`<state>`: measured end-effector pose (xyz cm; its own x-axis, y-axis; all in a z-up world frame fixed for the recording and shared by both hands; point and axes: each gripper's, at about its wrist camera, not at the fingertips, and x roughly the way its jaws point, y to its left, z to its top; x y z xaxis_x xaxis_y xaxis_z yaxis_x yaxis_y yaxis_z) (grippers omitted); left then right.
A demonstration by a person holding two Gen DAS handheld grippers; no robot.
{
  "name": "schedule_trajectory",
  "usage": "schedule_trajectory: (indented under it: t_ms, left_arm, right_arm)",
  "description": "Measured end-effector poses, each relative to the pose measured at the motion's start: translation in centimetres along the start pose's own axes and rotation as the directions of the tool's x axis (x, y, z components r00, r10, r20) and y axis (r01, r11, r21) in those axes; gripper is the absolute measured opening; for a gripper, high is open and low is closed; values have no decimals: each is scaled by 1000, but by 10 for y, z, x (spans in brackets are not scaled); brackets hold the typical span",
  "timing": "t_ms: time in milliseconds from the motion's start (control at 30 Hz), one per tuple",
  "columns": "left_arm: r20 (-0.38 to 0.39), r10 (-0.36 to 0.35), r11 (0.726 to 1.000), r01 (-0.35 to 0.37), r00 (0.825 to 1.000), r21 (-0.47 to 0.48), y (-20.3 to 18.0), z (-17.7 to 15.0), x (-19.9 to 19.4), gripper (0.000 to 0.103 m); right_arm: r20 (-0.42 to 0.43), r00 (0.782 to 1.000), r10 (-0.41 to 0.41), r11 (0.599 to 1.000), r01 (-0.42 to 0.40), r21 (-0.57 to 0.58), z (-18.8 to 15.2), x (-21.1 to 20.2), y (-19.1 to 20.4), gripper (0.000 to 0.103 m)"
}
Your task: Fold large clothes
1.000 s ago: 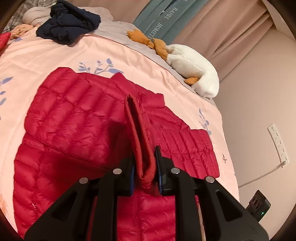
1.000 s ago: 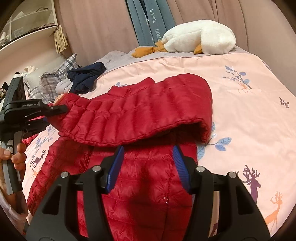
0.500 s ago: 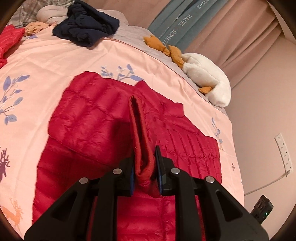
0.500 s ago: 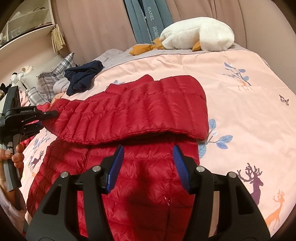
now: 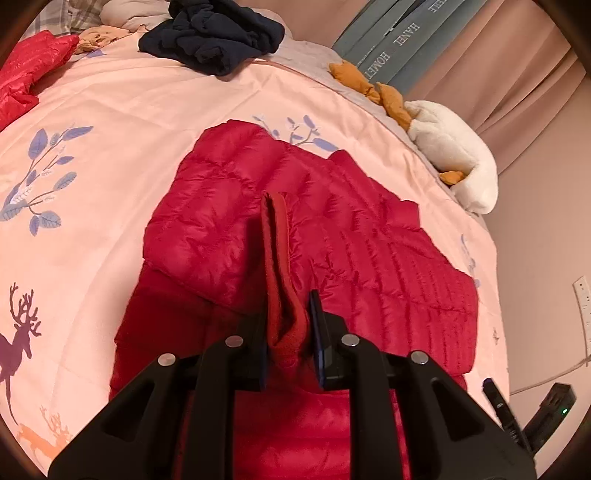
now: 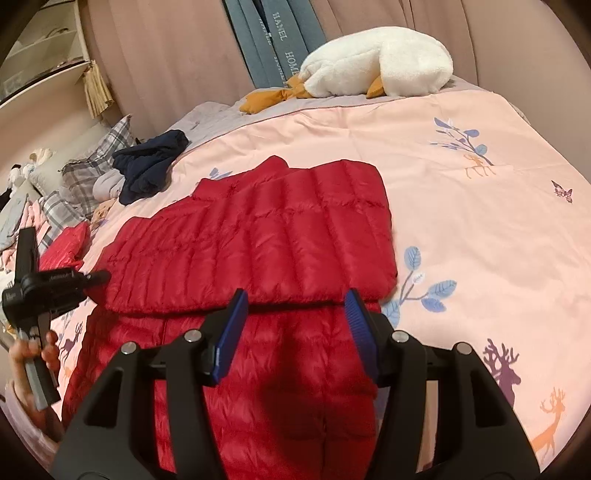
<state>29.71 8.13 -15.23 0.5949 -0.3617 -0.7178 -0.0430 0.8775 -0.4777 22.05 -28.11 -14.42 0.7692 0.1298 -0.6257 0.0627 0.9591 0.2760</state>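
A red quilted puffer jacket (image 6: 258, 236) lies on the pink bedspread (image 6: 461, 229), with one sleeve folded flat across its body. It also shows in the left wrist view (image 5: 354, 258). My left gripper (image 5: 288, 325) is shut on the sleeve cuff (image 5: 280, 277), which stands up as a narrow red fold between the fingers. In the right wrist view the left gripper (image 6: 92, 278) is at the jacket's left edge. My right gripper (image 6: 295, 314) is open and empty, just above the jacket's lower half.
A dark navy garment (image 5: 214, 33) and plaid pillows (image 6: 96, 166) lie at the head of the bed. A white plush goose (image 6: 376, 66) lies along the far edge. Another red garment (image 5: 26, 70) sits at the left. A wall socket (image 5: 581, 306) and charger (image 5: 550, 410) are past the bed's edge.
The left gripper pulled the sleeve cuff further across the jacket. The folded sleeve has settled from lifted and billowed to lying flat. The right gripper stayed open and barely moved.
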Motion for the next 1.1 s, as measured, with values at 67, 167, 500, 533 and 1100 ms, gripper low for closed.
schedule_trajectory:
  t_ms: [67, 167, 500, 533, 1100]
  left_arm:
    - [10, 21, 1000, -21, 1000, -4, 4, 1, 1, 18]
    - [16, 31, 999, -31, 999, -16, 10, 4, 1, 18]
    - [10, 90, 996, -89, 996, -31, 29, 8, 10, 19]
    - [9, 92, 995, -92, 996, -28, 29, 7, 12, 19]
    - [0, 135, 990, -135, 991, 50, 28, 6, 25, 25]
  right_arm:
    - [-7, 1000, -3, 1000, 3, 4, 6, 7, -1, 56]
    - [-8, 1000, -19, 1000, 18, -8, 13, 14, 2, 56]
    - [-32, 997, -69, 996, 67, -58, 25, 49, 13, 56]
    - [-41, 996, -80, 995, 77, -65, 25, 55, 14, 56]
    - [-121, 991, -65, 997, 59, -49, 20, 88, 1, 56]
